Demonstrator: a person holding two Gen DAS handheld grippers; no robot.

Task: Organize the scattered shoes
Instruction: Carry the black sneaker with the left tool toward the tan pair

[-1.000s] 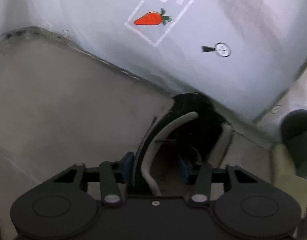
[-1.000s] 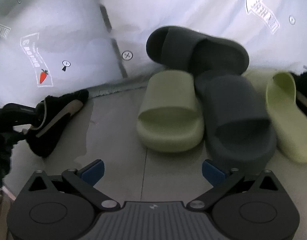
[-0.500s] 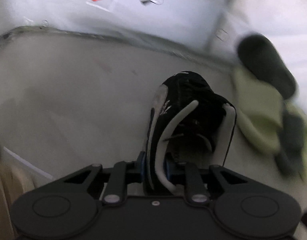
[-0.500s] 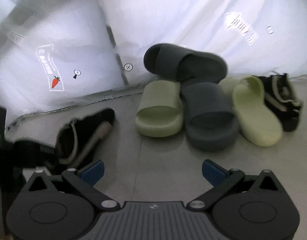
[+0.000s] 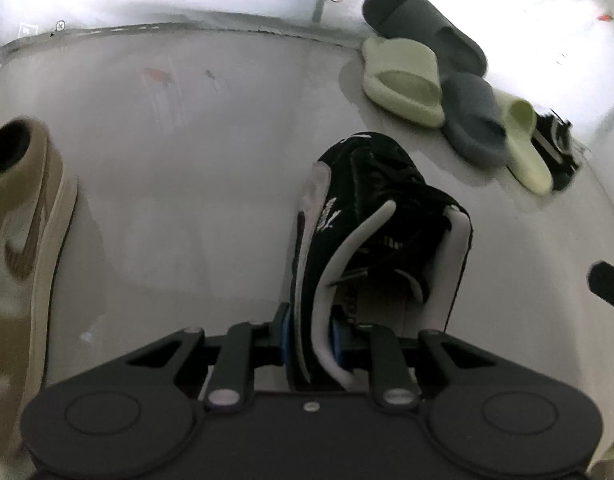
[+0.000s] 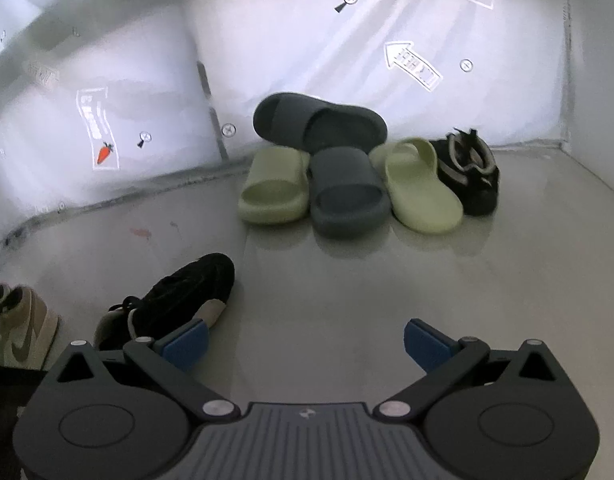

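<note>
The black sneaker (image 5: 371,232) is pinched at its collar by the left tool (image 5: 310,334), near the floor's middle; its mate (image 6: 469,172) lies far right beside the piled slides (image 6: 349,196) (unpaired); the right tool (image 6: 305,338) gapes wide, so sorting has barely begun

Landmark: slide pile (image 6: 347,172) on the floor (image 6: 327,288), against the back wall (image 6: 307,48).
- Pile: three slides side by side, a fourth slide (image 6: 319,122) lying across behind them, leaning on the wall.
- Sneaker (image 6: 469,174): touching the pile's right end.
- Second sneaker (image 5: 371,232): well in front-left of the pile, heel clamped in the left hand-held gripper (image 5: 310,334).
- High-top (image 6: 23,328): further left of the pile, beyond that sneaker.
</note>
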